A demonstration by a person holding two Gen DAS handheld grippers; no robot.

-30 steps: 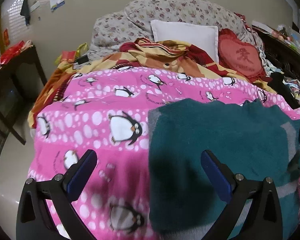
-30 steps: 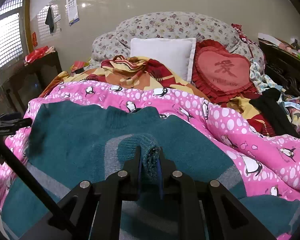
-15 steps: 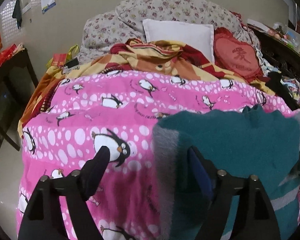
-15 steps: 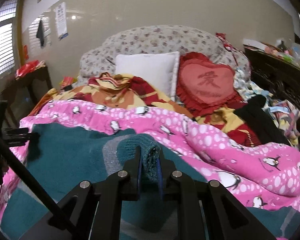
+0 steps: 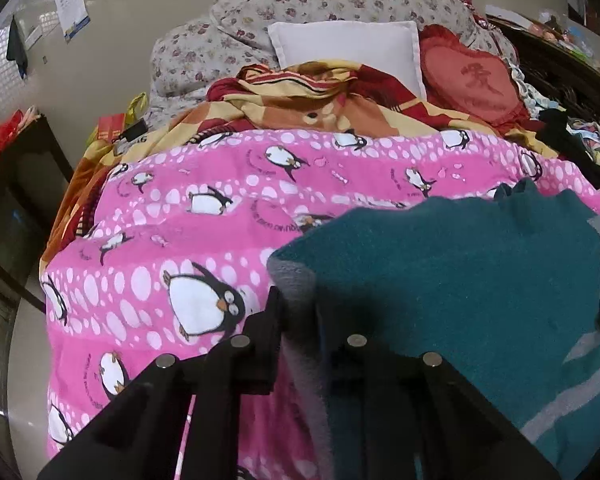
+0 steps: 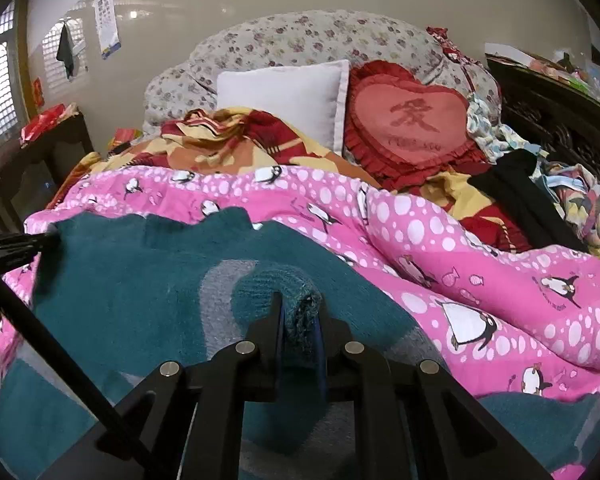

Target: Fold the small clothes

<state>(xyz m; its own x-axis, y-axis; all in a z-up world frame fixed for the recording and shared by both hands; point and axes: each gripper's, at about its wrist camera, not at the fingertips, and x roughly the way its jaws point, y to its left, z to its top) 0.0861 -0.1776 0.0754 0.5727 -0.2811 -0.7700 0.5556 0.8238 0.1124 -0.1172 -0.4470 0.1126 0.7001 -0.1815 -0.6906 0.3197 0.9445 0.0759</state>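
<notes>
fold barely begun: the left hand-held gripper [image 5: 300,316] is closing on the teal sweater's [image 5: 460,280] grey edge, the right hand-held gripper [image 6: 300,320] clenches its cuff.

My work surface is a bed covered by a pink penguin-print quilt [image 6: 440,240]. On the quilt's near part lies the teal sweater [image 6: 132,280] with grey bands. Beyond the quilt, a rumpled red-and-yellow blanket [image 6: 236,140] lies across the bed. At the far end, 1 white pillow [image 6: 284,92] and 1 red heart-shaped cushion [image 6: 412,120] lean on floral bedding [image 6: 300,40]. Loose clothes [image 6: 540,184] are heaped at the far right.
</notes>
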